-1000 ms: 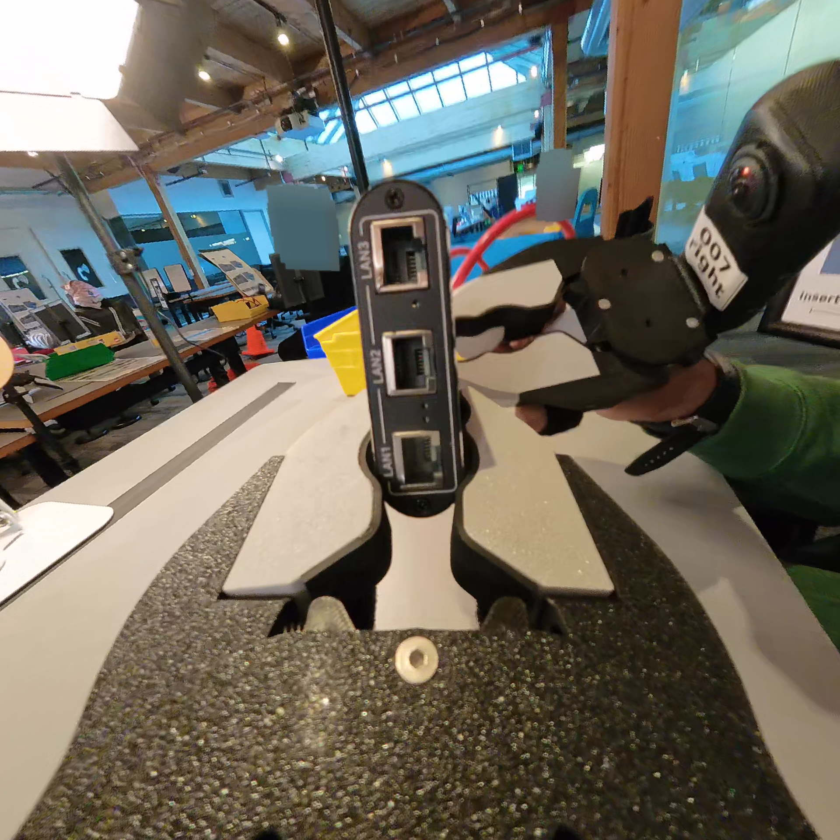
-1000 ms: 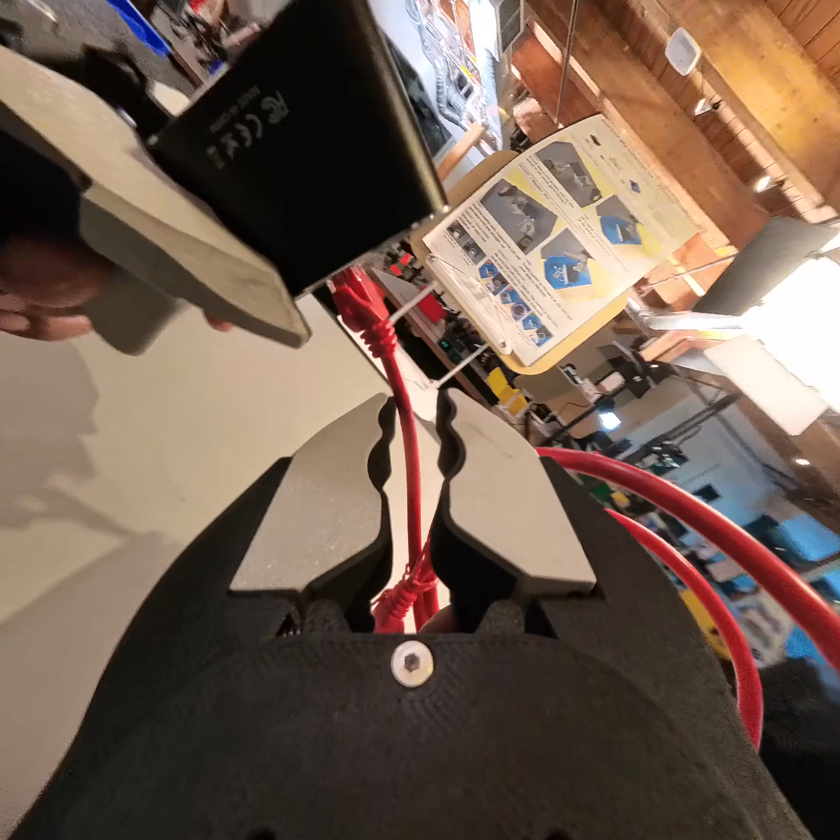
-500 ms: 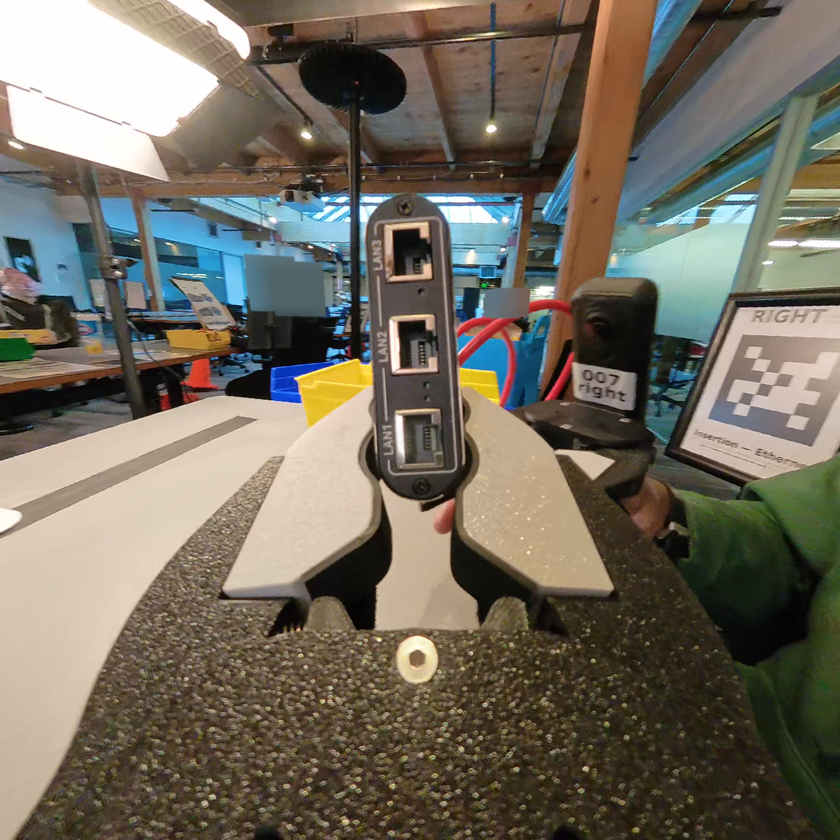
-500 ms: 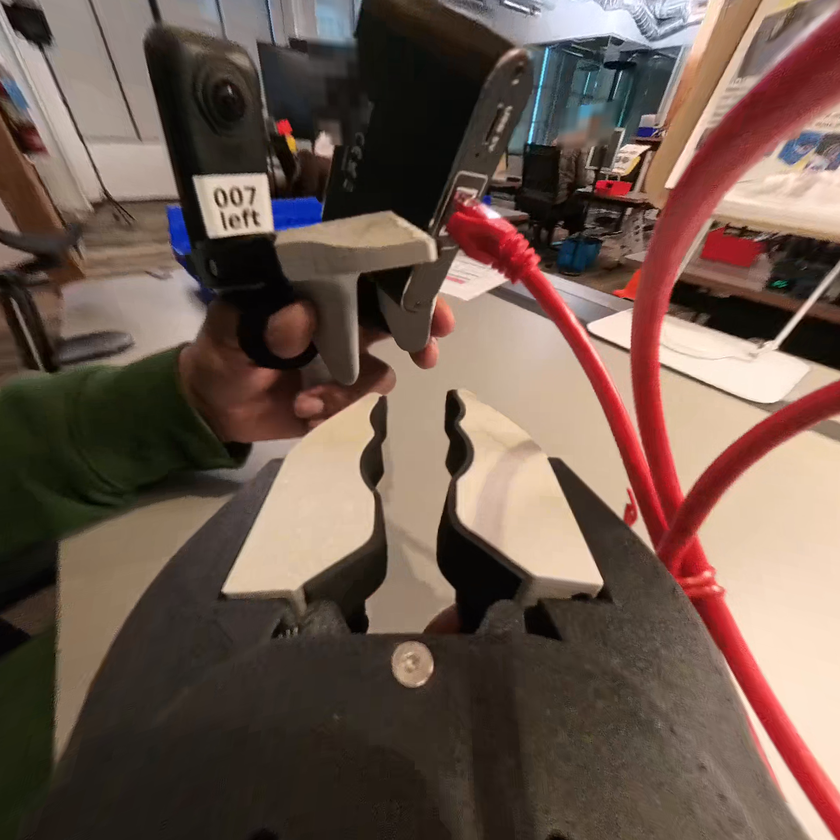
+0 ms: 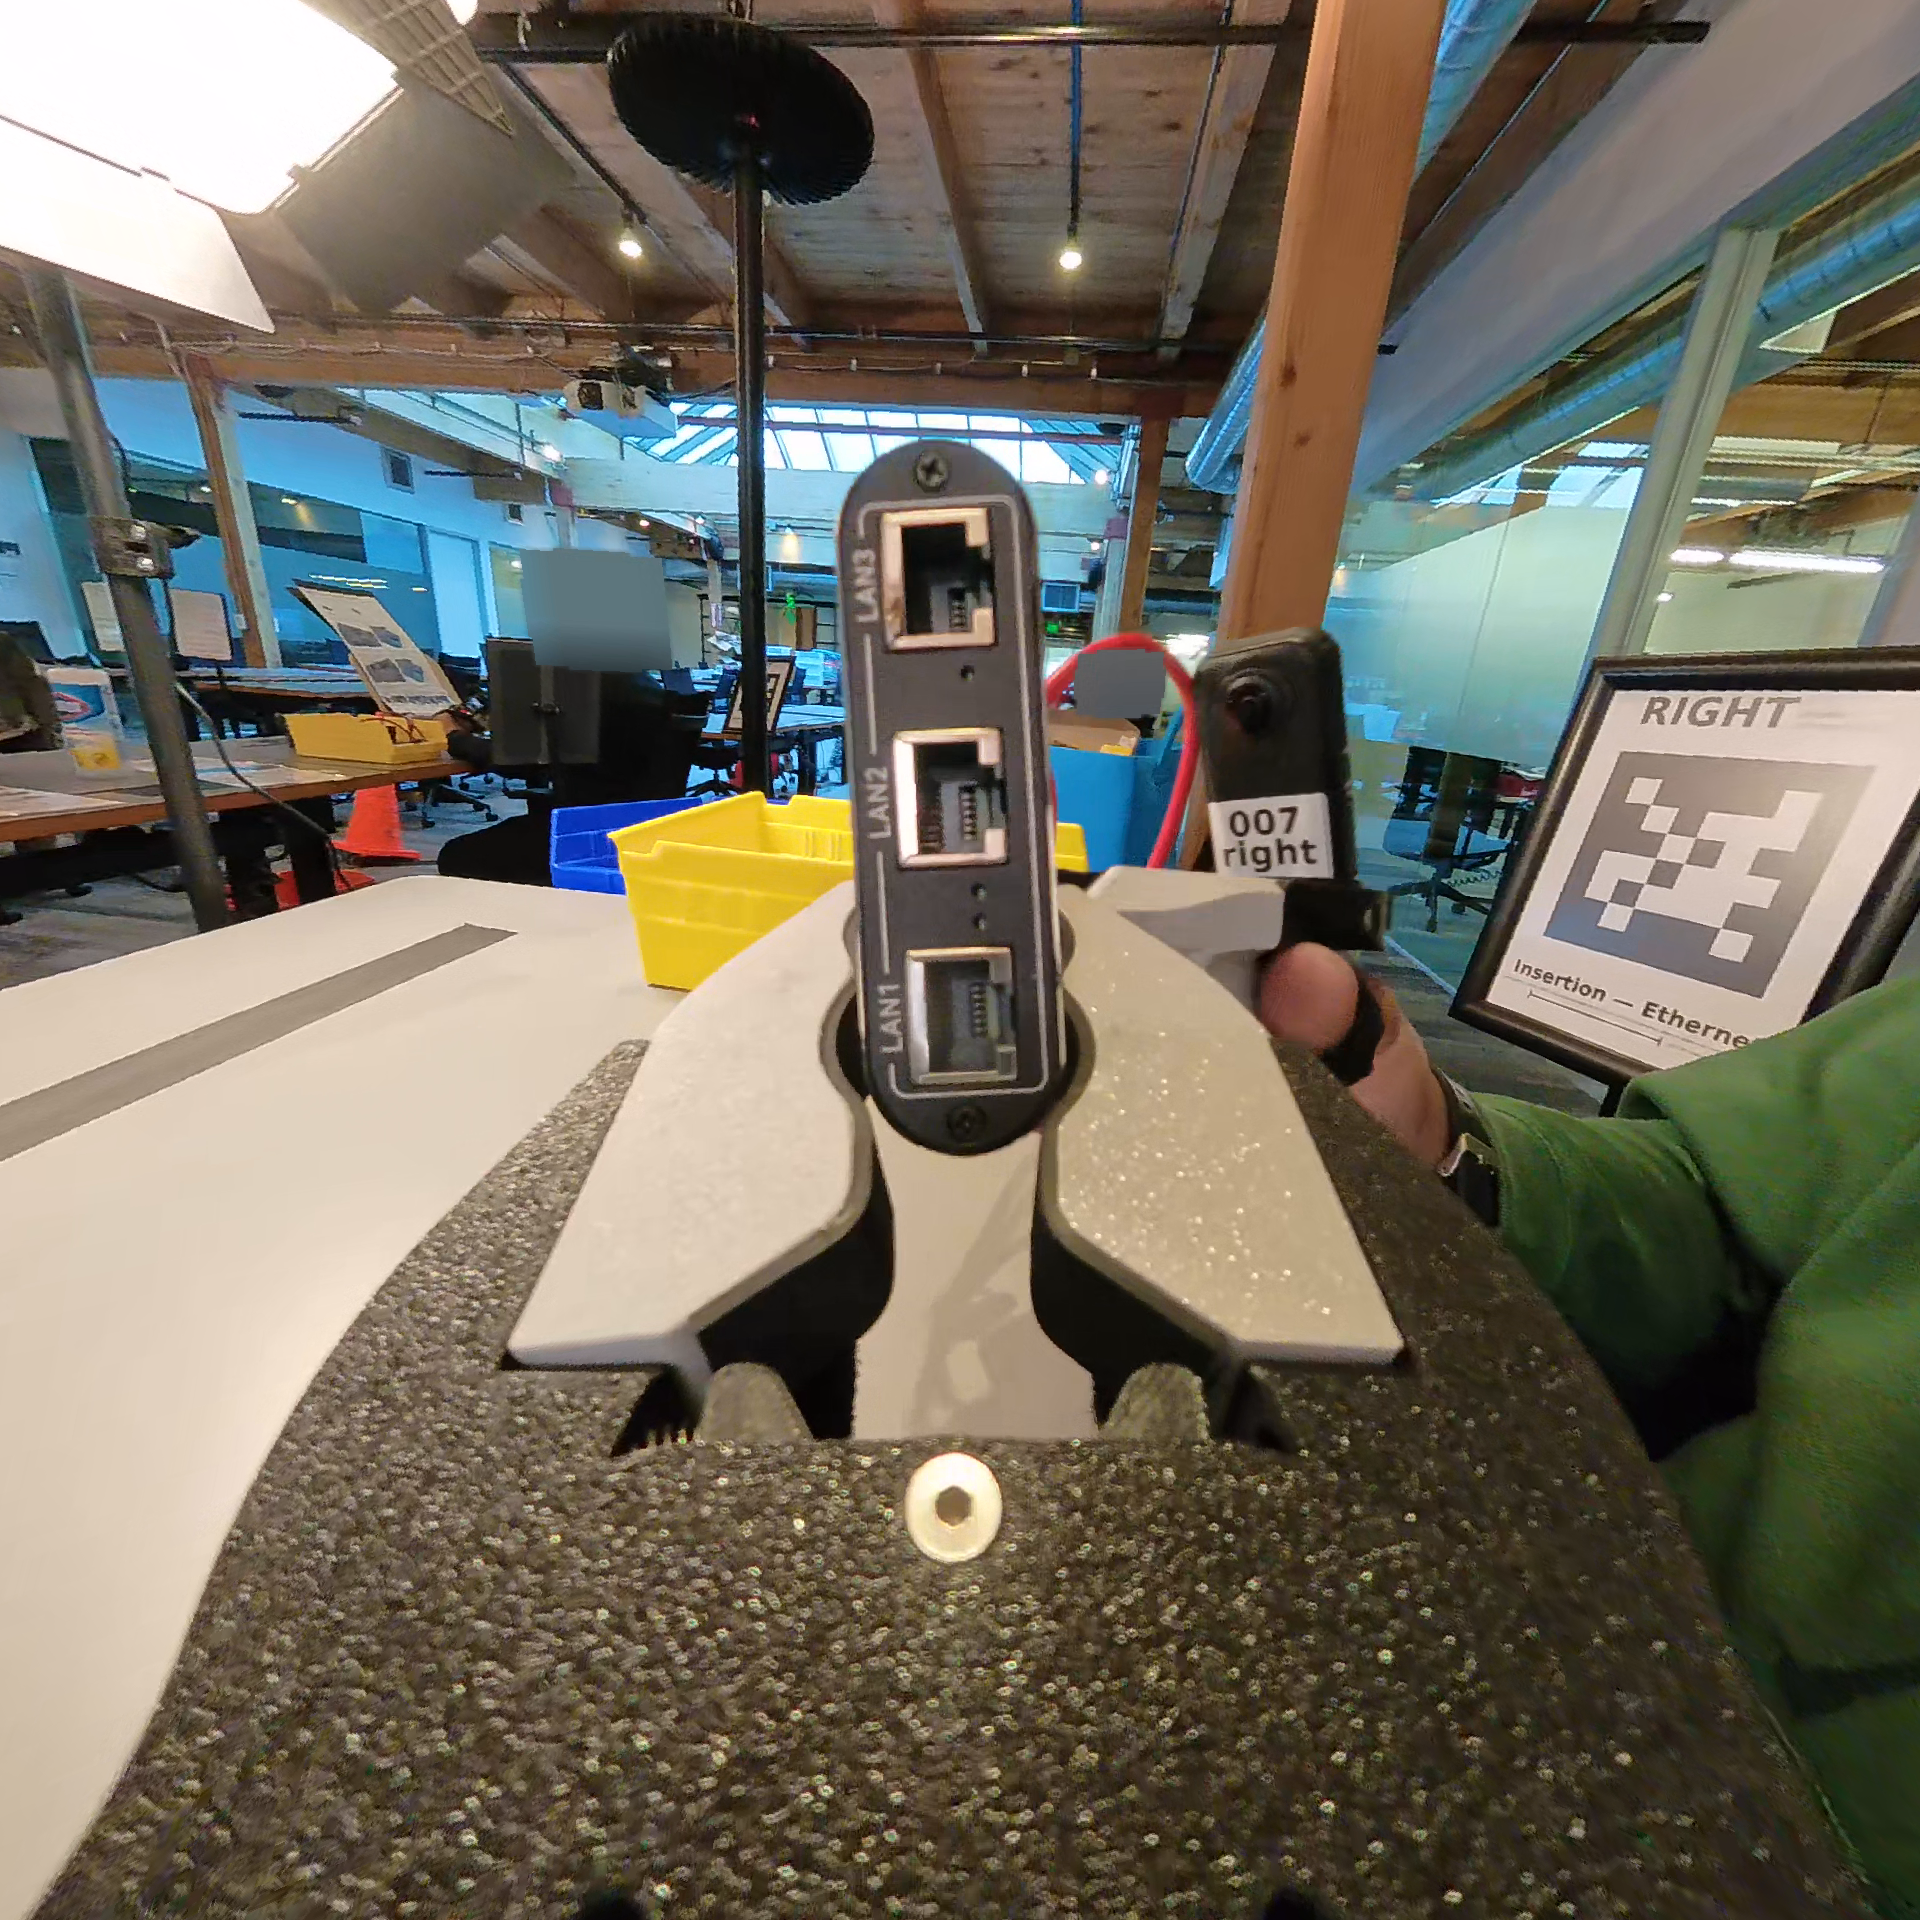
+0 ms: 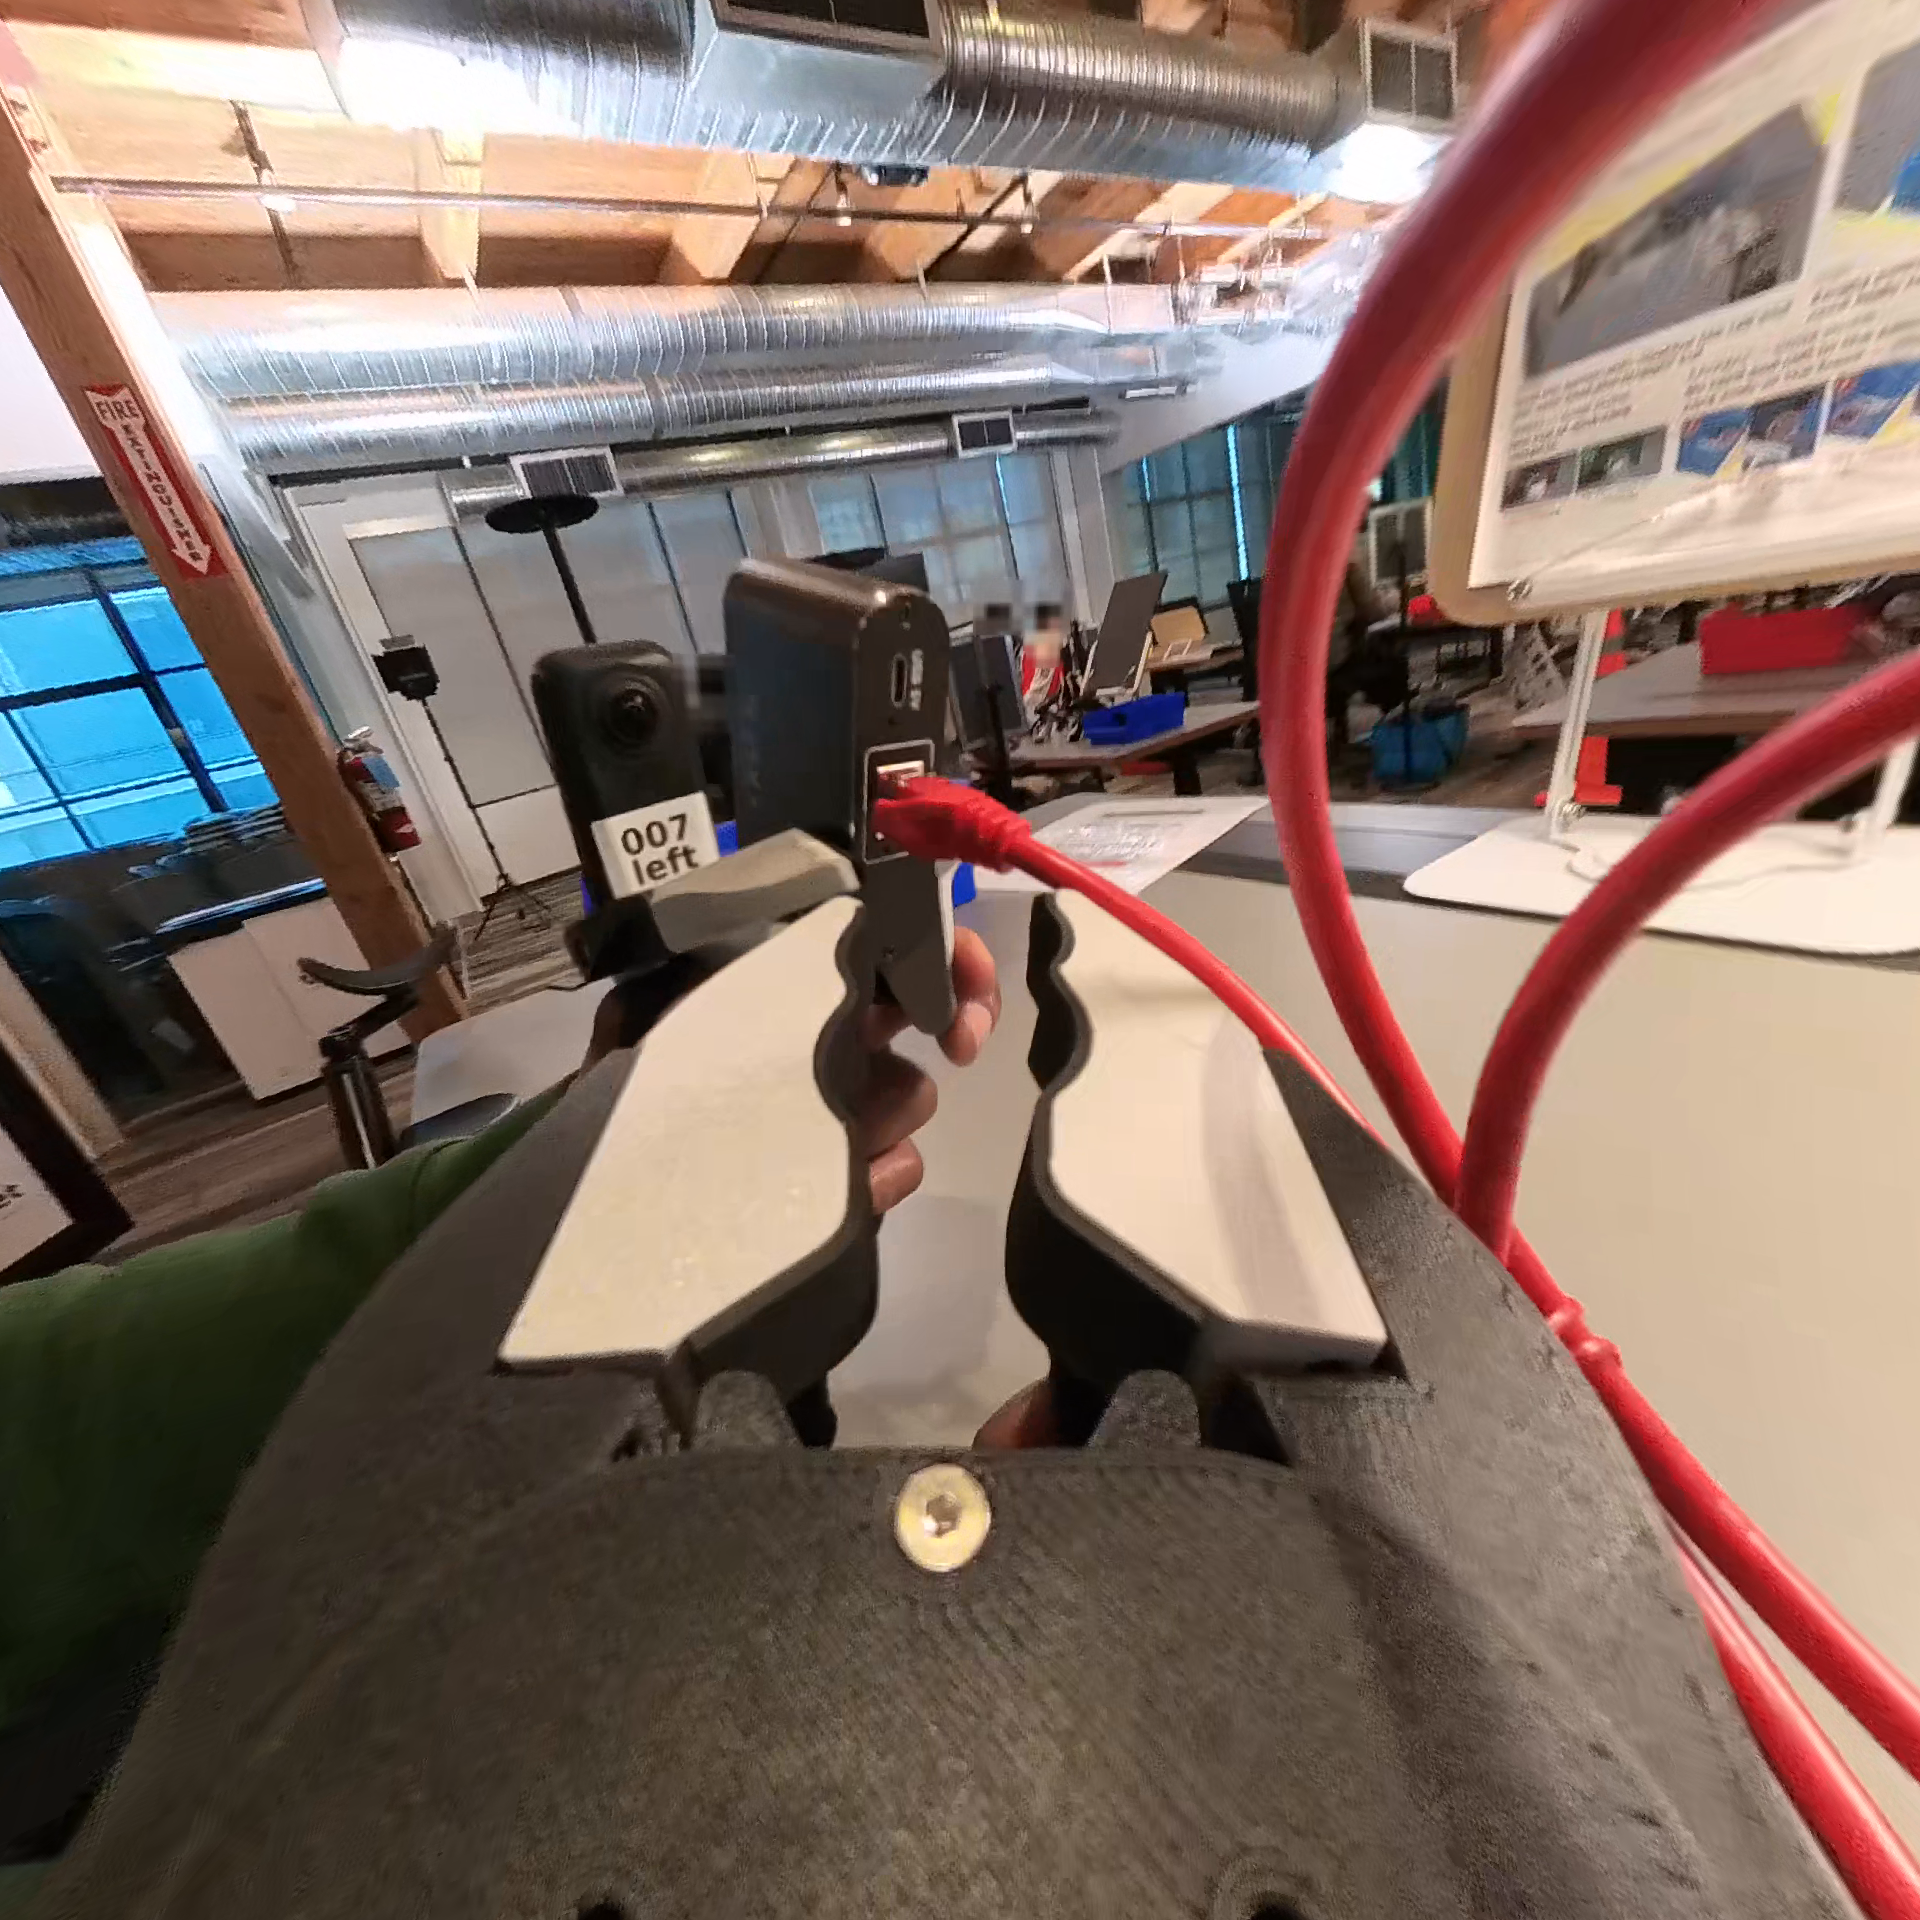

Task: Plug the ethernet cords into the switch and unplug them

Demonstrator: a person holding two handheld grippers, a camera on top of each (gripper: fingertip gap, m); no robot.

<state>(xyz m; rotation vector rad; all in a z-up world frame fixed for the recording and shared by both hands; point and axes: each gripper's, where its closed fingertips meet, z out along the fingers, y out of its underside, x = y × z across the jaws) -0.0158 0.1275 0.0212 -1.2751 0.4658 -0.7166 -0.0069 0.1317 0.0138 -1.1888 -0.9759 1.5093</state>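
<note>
My left gripper [image 5: 954, 992] is shut on the lower end of a black switch [image 5: 951, 810] and holds it upright above the table. Three ports face me in the left wrist view, all empty. In the right wrist view the switch [image 6: 800, 707] shows its other end, where a red plug [image 6: 940, 821] sits in a port. The red ethernet cord [image 6: 1299, 623] loops up and off to the right. My right gripper [image 6: 940, 935] is open and empty, a short way from the plug. It also shows in the left wrist view [image 5: 1184, 904] behind the switch.
The grey table [image 5: 260, 1091] lies below. A yellow bin [image 5: 727, 883] and a blue bin [image 5: 587, 847] stand at its far edge. A framed marker sign [image 5: 1714, 852] stands at the right. An instruction board [image 6: 1683, 364] on a white base [image 6: 1662, 883] stands beyond the cord. Less than 4 cm separates the two grippers' tips.
My right gripper was shut around the red cord near the switch; it has let go, opened and drawn back. The plug stays in the switch. The left gripper has turned level.
</note>
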